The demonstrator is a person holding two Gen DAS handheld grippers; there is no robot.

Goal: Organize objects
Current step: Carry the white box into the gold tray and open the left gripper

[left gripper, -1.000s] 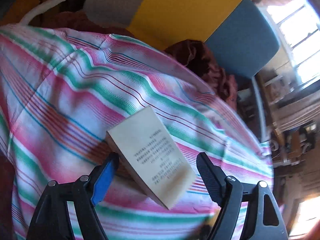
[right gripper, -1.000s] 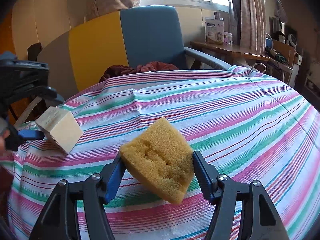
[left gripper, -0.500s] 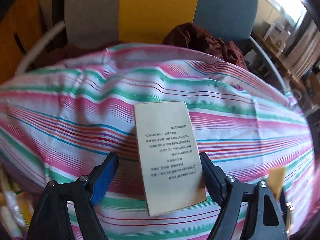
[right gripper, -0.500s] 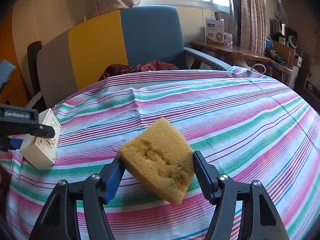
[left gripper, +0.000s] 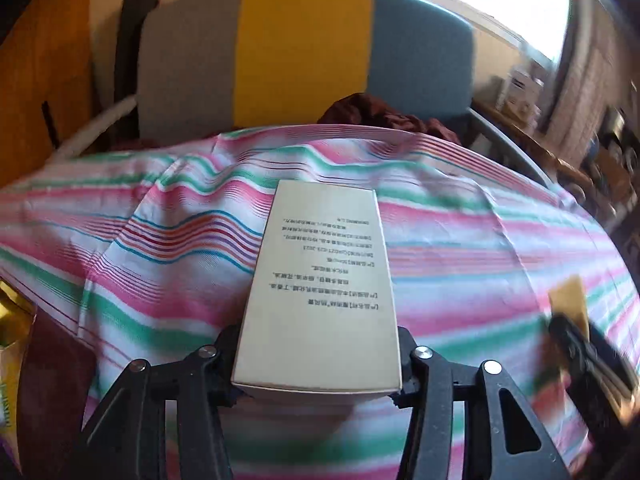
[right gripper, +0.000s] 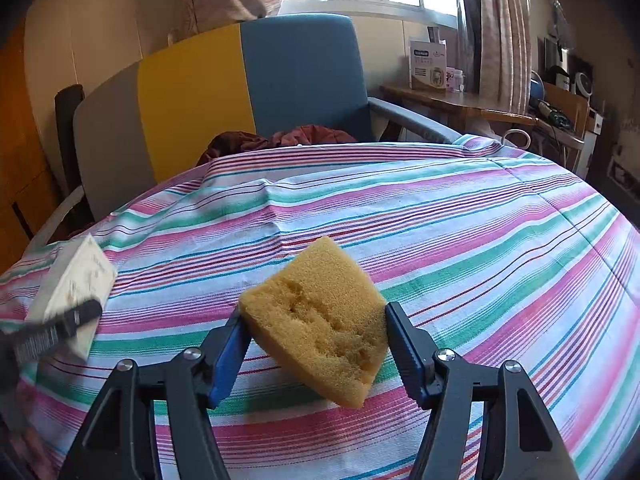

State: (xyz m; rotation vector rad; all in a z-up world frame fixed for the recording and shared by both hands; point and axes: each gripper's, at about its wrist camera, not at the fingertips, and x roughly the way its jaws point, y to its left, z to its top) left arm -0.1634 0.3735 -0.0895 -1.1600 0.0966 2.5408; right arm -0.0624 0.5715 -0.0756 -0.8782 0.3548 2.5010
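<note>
Cream box (left gripper: 320,292) between closing left claw (left gripper: 318,364) jaws.

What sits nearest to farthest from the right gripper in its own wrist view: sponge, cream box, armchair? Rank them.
1. Sponge: clamped between the right gripper fingers.
2. Cream box: far left on the striped cloth, in the left gripper, whose jaws are closing.
3. Armchair: behind the table.

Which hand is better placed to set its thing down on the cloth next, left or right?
Probably right. Its tool already holds the sponge firmly over open striped cloth. The left tool is only now closing on the box near the cloth's edge.
</note>
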